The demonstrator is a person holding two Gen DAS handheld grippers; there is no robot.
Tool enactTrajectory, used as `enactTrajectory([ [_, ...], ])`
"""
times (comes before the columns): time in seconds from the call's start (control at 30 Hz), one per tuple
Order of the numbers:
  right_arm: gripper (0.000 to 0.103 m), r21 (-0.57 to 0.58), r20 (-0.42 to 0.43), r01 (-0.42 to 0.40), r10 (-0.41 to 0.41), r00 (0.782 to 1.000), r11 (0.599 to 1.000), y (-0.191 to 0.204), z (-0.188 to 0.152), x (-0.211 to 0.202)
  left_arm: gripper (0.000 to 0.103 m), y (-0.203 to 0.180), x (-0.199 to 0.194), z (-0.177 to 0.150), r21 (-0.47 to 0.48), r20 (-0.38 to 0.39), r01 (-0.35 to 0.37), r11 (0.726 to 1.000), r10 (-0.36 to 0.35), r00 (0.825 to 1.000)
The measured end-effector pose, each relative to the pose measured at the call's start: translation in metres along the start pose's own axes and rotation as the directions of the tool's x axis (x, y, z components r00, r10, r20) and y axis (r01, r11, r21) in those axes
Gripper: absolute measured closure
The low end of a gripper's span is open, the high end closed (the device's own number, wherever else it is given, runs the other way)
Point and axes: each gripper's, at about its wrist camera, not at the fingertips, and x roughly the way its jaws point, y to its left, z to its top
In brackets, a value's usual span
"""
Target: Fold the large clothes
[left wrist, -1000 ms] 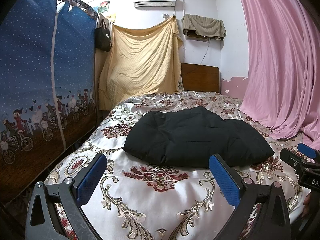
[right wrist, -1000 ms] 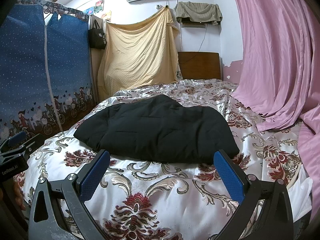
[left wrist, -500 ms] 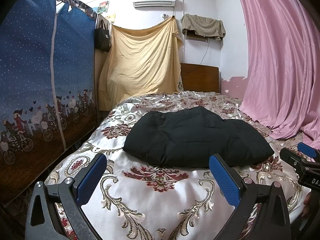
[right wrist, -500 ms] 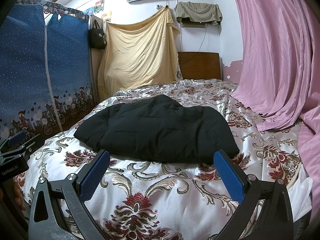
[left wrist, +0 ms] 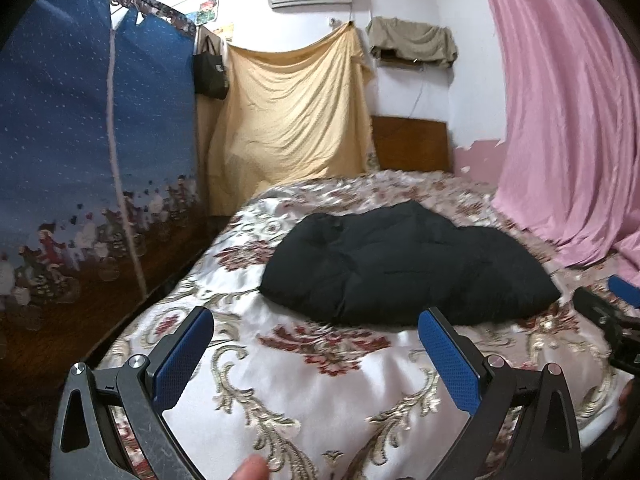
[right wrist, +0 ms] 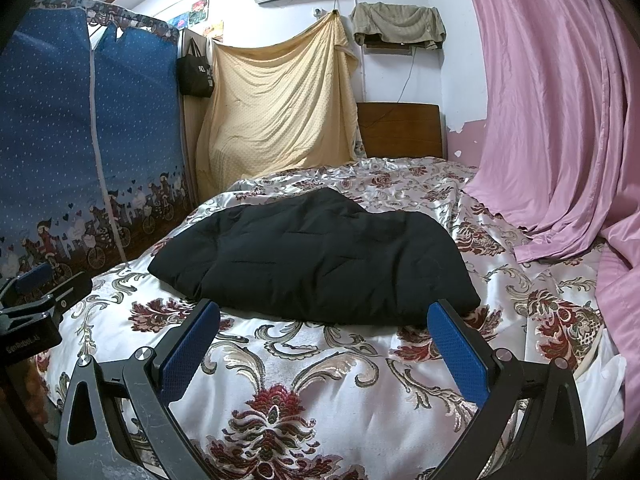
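Observation:
A black padded garment [left wrist: 404, 268] lies folded into a thick bundle on the floral bedspread [left wrist: 304, 384]; it also shows in the right wrist view [right wrist: 320, 256]. My left gripper [left wrist: 316, 344] is open and empty, held above the bed's near end, short of the garment. My right gripper [right wrist: 324, 336] is open and empty, just short of the garment's near edge. The right gripper shows at the right edge of the left view [left wrist: 612, 312], the left gripper at the left edge of the right view [right wrist: 36, 300].
A blue fabric wardrobe [left wrist: 92, 160] stands along the bed's left side. A pink curtain [right wrist: 552, 120] hangs on the right and drapes onto the bed. A yellow sheet [right wrist: 280, 116] and a wooden headboard [right wrist: 400, 132] stand at the far end.
The left view has shifted and blurred: the left gripper has moved slightly, and a fingertip now shows at its bottom edge. The right gripper and the garment have not moved.

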Motion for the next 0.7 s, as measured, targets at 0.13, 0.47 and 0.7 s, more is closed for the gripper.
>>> enactTrajectory([
  [0.13, 0.001, -0.002, 0.000, 0.000, 0.000, 1.000, 1.000, 0.0009, -0.0011, -0.0010, 0.000, -0.0004, -0.0004, 0.0000, -0.007, -0.007, 0.036, 0.999, -0.036, 0.999],
  [0.47, 0.001, -0.002, -0.003, -0.001, 0.001, 1.000, 1.000, 0.0020, -0.0021, -0.0027, 0.000, 0.0007, -0.0002, -0.0006, -0.017, -0.007, 0.051, 0.999, -0.052, 0.999],
  [0.7, 0.001, 0.002, -0.007, -0.002, 0.002, 1.000, 1.000, 0.0047, -0.0065, -0.0069, 0.000, 0.0011, -0.0004, -0.0004, -0.018, -0.006, 0.053, 0.998, -0.053, 0.999],
])
